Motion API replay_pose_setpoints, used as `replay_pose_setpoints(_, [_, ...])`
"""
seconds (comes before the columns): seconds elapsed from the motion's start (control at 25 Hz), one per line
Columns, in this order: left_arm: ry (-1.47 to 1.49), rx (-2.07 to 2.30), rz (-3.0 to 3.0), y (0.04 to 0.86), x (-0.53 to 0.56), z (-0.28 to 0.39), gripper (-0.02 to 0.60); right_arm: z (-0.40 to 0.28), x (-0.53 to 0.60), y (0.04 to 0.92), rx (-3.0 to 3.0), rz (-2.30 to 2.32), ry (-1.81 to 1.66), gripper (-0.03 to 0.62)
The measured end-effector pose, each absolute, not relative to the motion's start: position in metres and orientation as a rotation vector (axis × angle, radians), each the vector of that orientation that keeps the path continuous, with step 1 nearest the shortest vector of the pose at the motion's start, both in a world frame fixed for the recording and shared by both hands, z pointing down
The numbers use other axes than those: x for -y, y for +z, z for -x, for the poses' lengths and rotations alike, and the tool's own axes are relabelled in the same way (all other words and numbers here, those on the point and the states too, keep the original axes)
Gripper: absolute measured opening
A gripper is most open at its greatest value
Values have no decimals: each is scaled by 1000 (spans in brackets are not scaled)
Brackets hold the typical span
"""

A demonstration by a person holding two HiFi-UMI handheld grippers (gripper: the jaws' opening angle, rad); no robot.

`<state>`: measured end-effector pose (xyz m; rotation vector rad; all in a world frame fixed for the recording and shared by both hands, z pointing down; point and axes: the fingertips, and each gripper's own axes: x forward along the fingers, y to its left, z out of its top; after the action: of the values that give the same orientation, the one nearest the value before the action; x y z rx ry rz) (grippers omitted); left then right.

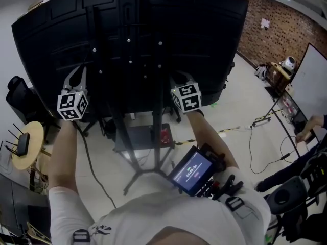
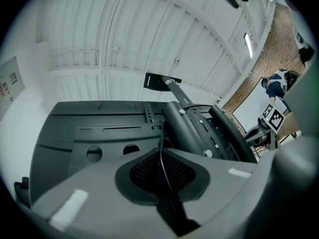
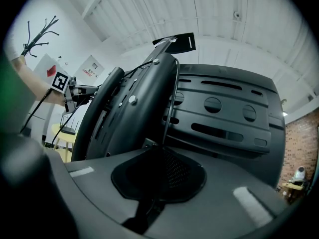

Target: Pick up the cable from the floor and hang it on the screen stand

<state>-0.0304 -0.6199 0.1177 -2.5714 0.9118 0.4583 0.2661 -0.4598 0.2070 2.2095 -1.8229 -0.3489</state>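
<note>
Looping over screen stand, cable half-hidden.

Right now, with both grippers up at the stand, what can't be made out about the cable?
Right gripper view: whether the right gripper pinches the cable; dark pads hide contact.
Left gripper view: the cable's run past the stand column, which covers it.
Head view: the cable's upper run, lost against the black screen back.
</note>
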Motion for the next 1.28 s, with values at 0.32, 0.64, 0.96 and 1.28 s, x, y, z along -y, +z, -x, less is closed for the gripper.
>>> replay_pose_setpoints(0.32, [486, -909, 2613, 138, 613, 43, 23, -272, 457, 207, 1811, -2247, -343, 34])
replay_pose_setpoints(0.64, [445, -928, 2673, 180, 608, 55, 46, -280, 453, 226, 1769, -2250, -272, 38])
replay_pose_setpoints(0.96, [427, -909, 2765, 220, 597, 69, 158, -278, 447, 247, 1761, -2220, -206, 67])
replay_pose_setpoints(1.28, [350, -937, 2794, 258, 588, 87, 164, -280, 429, 264, 1735, -2251, -154, 104])
